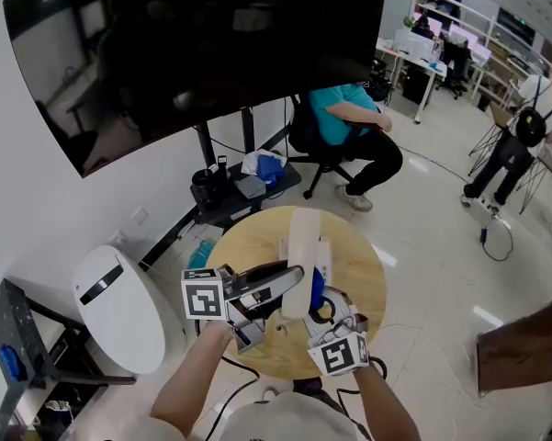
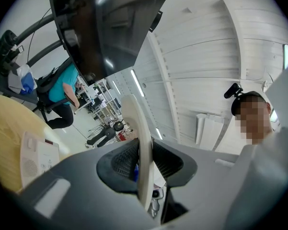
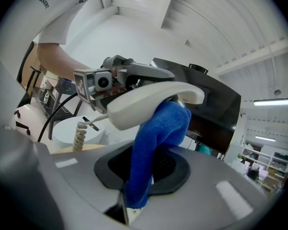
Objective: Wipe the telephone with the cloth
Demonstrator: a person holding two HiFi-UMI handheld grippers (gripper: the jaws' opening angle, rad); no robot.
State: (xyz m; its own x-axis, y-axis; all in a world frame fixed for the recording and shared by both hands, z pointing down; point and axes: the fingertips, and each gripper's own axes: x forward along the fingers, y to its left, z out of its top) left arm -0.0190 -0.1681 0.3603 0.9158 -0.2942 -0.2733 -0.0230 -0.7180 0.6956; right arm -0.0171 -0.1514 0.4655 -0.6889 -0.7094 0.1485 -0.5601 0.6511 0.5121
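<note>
At the far left, a white rounded casing (image 1: 119, 306) stands on the floor beside a round wooden table (image 1: 248, 246). Above it hangs a large dark screen (image 1: 193, 44) on a stand.

Over the table, the left gripper (image 1: 289, 278) reaches in from the left. Its jaws are clamped on the handset (image 1: 304, 242) of a white telephone, which is lifted clear of the tabletop. In the left gripper view the handset (image 2: 136, 123) shows edge-on, with the two dark pads of the left gripper (image 2: 144, 164) pressed against its sides. The telephone base (image 2: 38, 157) lies on the table (image 2: 5, 138) at the lower left of that view. In the head view the telephone base (image 1: 324, 257) sits just behind the raised handset.

Just right of the handset is a blue cloth (image 1: 317, 288), pinched between the closed jaws of the right gripper (image 1: 323, 306). In the right gripper view the cloth (image 3: 158, 143) rises from between the pads of the right gripper (image 3: 146, 171). Its top is bunched against the underside of the handset (image 3: 148, 99), near one end. A coiled cord (image 3: 80, 135) hangs from the handset's other end.

Beyond the table, a seated person (image 1: 354, 122) in a teal top sits on an office chair. At the far right a second person (image 1: 519, 150) stands on the pale floor
</note>
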